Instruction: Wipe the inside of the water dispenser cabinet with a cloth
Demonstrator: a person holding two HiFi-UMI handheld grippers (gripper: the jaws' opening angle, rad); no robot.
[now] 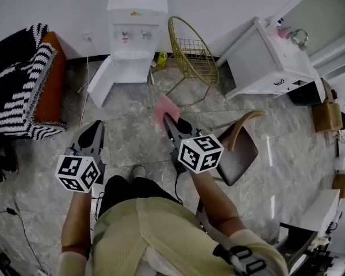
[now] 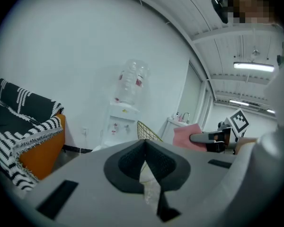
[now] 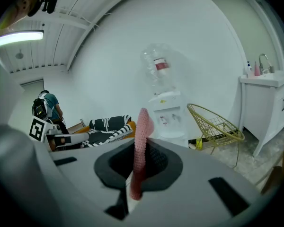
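The white water dispenser stands against the far wall with its cabinet door swung open to the left. It also shows in the left gripper view as a dispenser with a clear bottle on top, and in the right gripper view as the dispenser. My right gripper is shut on a pink cloth, whose edge stands up between the jaws. My left gripper is shut with nothing in it, well short of the dispenser.
A gold wire chair stands right of the dispenser. An orange seat with a striped blanket is at the left. A white sink cabinet is at the right, and a brown chair sits beside my right arm.
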